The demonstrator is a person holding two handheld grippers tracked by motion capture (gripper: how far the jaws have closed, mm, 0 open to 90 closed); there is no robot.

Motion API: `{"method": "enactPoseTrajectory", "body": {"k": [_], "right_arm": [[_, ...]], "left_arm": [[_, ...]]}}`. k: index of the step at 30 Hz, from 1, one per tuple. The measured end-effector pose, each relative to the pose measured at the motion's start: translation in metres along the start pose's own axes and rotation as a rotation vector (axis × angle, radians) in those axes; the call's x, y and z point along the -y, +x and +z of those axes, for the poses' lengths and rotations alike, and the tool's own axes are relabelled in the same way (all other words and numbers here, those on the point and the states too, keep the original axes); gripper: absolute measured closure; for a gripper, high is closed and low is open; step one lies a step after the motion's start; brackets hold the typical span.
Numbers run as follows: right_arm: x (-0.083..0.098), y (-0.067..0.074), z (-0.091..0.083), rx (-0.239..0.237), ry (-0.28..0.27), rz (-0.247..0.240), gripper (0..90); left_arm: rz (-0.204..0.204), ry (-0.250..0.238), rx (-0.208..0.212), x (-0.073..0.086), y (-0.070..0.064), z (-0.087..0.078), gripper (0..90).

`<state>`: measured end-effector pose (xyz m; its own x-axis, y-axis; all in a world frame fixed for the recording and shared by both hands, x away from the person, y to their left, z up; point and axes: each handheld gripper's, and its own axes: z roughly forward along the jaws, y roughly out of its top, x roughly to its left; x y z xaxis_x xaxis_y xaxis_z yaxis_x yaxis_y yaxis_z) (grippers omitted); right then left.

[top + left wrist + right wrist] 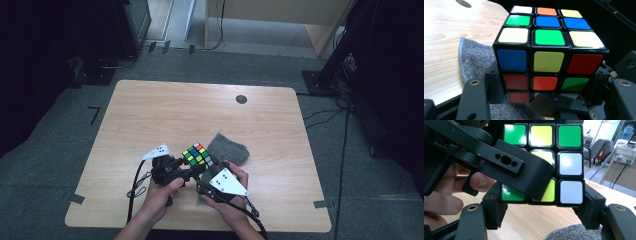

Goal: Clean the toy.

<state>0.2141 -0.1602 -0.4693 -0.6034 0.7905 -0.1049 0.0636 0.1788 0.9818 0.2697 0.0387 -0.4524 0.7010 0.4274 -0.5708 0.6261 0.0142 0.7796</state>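
Right now my left gripper (192, 167) clamps the scrambled multicoloured plastic puzzle cube (198, 154) above the grey felt cloth (229, 148). My right gripper (541, 202) brackets the cube's bottom row, pads at both sides. Bare light wooden table (150, 110) lies open beyond.

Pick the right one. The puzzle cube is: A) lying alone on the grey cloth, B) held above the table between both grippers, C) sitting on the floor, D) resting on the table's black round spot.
B: the puzzle cube sits raised between the left gripper and right gripper, beside the grey cloth.
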Motion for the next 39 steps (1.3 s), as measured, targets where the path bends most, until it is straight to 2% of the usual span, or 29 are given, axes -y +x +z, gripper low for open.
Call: {"method": "enactPoseTrajectory", "body": {"k": [3, 7, 12, 14, 16, 19, 23, 27, 30, 32, 33, 39], "right_arm": [[0.000, -0.001, 0.000, -0.003, 0.017, -0.005, 34.6], [0.000, -0.002, 0.001, -0.022, 0.043, -0.002, 34.7], [0.002, -0.010, 0.002, -0.013, 0.080, 0.009, 34.7], [0.004, -0.017, 0.002, -0.013, 0.096, 0.035, 34.7], [0.005, -0.025, 0.002, -0.016, 0.113, 0.069, 34.8], [0.003, -0.038, 0.000, -0.014, 0.135, 0.111, 34.7], [-0.005, -0.052, -0.005, -0.011, 0.160, 0.163, 34.7], [-0.011, -0.058, -0.009, -0.010, 0.182, 0.201, 34.7], [-0.014, -0.060, -0.010, -0.026, 0.187, 0.244, 34.7], [-0.016, -0.062, -0.011, -0.059, 0.181, 0.286, 34.7], [-0.017, -0.062, -0.012, -0.069, 0.185, 0.306, 34.7], [-0.020, -0.055, -0.009, -0.087, 0.222, 0.318, 34.7]], "left_arm": [[0.018, 0.013, 0.000, -0.001, 0.002, 0.001, 33.3], [0.079, 0.009, -0.041, -0.002, 0.000, -0.001, 29.2], [0.080, -0.054, -0.058, -0.008, 0.005, -0.012, 25.6], [0.087, -0.087, -0.067, -0.011, 0.008, -0.019, 25.2], [0.116, -0.130, -0.094, -0.014, 0.010, -0.027, 24.3], [0.214, -0.157, -0.190, -0.016, 0.012, -0.035, 23.9], [0.375, -0.126, -0.301, -0.011, 0.016, -0.035, 25.7], [0.471, -0.075, -0.337, -0.004, 0.016, -0.026, 26.3], [0.592, -0.027, -0.374, 0.003, 0.013, -0.017, 26.3], [0.661, -0.001, -0.391, 0.008, 0.011, -0.010, 26.3], [0.679, 0.012, -0.389, 0.010, 0.011, -0.007, 26.3], [0.778, 0.048, -0.390, 0.020, 0.004, 0.003, 25.1]]}}
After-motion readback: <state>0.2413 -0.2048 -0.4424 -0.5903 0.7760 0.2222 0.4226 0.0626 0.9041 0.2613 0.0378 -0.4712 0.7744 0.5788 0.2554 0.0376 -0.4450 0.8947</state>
